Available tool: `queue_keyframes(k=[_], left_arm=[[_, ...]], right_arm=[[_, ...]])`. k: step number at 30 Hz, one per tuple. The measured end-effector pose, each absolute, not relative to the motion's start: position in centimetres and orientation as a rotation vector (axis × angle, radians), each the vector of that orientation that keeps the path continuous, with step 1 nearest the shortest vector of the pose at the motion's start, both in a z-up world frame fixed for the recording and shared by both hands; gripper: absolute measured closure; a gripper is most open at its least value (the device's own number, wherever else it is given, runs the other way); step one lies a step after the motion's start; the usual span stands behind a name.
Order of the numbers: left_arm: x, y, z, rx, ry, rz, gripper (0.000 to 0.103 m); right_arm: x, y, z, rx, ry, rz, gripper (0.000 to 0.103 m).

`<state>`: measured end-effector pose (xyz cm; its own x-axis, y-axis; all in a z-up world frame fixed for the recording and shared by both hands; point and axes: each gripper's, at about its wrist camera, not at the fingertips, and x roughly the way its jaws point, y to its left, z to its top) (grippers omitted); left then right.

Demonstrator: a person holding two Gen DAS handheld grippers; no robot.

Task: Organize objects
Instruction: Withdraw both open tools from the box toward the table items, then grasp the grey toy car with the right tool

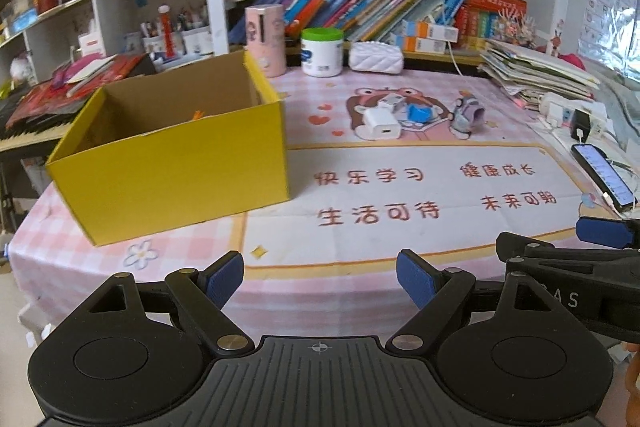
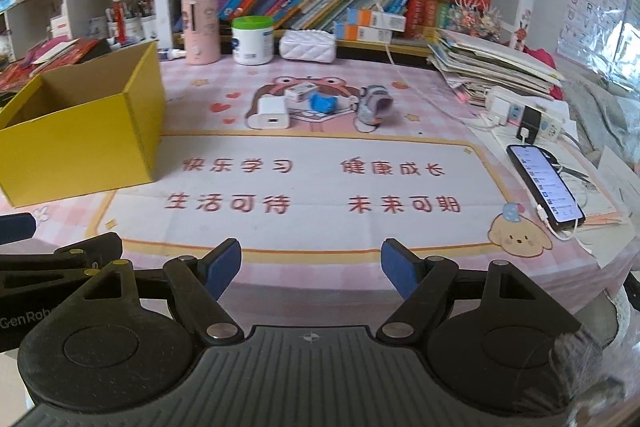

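An open yellow cardboard box [image 1: 172, 163] stands on the left of the pink table mat [image 1: 400, 187]; it also shows in the right wrist view [image 2: 80, 135]. Small objects lie at the mat's middle back: a white charger [image 1: 380, 125] [image 2: 270, 117], a small white adapter [image 1: 390, 103], a blue block [image 1: 418, 115] [image 2: 322, 104] and a grey toy robot [image 1: 466, 115] [image 2: 374, 107]. My left gripper [image 1: 320, 281] is open and empty at the table's near edge. My right gripper [image 2: 312, 273] is open and empty beside it, also seen in the left wrist view [image 1: 600, 233].
A phone [image 2: 544, 187] on a cable lies at the right edge, with a power strip [image 2: 532, 115] and a stack of papers [image 2: 492, 67] behind it. A pink tube [image 2: 200, 31], a green-lidded jar [image 2: 253, 41] and a white pouch [image 2: 307, 46] stand before the bookshelves.
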<state>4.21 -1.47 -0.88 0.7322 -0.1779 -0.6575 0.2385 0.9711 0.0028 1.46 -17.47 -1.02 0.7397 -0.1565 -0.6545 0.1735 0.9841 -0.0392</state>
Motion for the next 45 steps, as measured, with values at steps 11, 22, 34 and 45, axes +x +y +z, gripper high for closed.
queue_keyframes(k=[11,22,34,45], left_arm=[[7.8,-5.4,-1.2,0.094,0.73,-0.229,0.017],[12.4,-9.1,-1.7,0.065,0.734,-0.18,0.017],[15.7,-12.7,-2.2,0.056,0.756,-0.114,0.017],[18.6,-14.4,-2.4,0.079,0.772,-0.086,0.017]], right_arm=[[5.7,-21.6,-1.2,0.028,0.735,-0.174,0.027],[11.4,-25.5,-1.0,-0.005,0.735,-0.125,0.027],[15.9,-29.6,-1.9,0.003,0.755,-0.061,0.027],[20.5,-32.1,-2.9,0.041,0.759,-0.028,0.025]])
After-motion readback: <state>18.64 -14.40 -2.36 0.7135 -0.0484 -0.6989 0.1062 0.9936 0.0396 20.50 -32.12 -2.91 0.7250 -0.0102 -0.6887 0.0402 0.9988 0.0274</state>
